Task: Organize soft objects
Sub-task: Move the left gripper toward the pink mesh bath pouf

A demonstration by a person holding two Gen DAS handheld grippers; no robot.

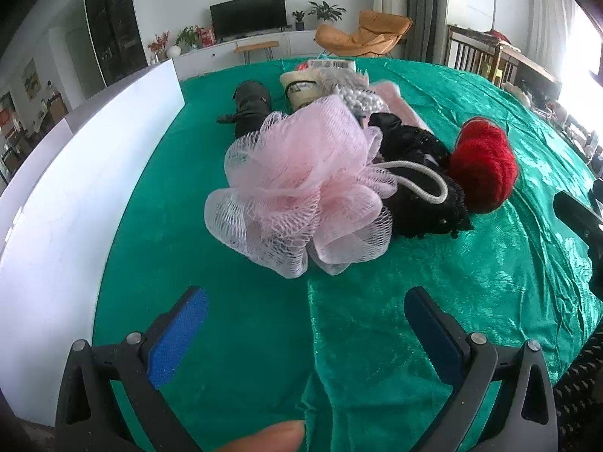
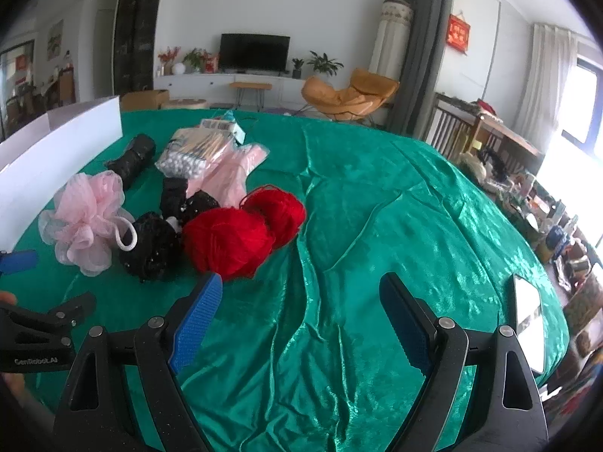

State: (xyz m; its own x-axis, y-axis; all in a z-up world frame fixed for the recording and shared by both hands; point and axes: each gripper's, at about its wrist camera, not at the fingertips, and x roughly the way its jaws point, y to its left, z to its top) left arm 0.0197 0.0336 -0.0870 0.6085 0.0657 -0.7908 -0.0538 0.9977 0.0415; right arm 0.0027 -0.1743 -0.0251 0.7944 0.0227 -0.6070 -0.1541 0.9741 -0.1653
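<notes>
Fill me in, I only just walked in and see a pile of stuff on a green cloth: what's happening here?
A person holds a gripper in each hand over a table with a green cloth, about to sort soft things. Both the left gripper and the right gripper are open and hold nothing. The pile lies untouched: a pink bath pouf straight ahead of the left gripper, a black lace bundle against it, and red yarn balls just beyond the right gripper. A white board stands along the left edge.

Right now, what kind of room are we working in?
Most likely a home living room: a flat television on a low white cabinet, an orange lounge chair, and potted plants beyond the green-clothed table.
</notes>
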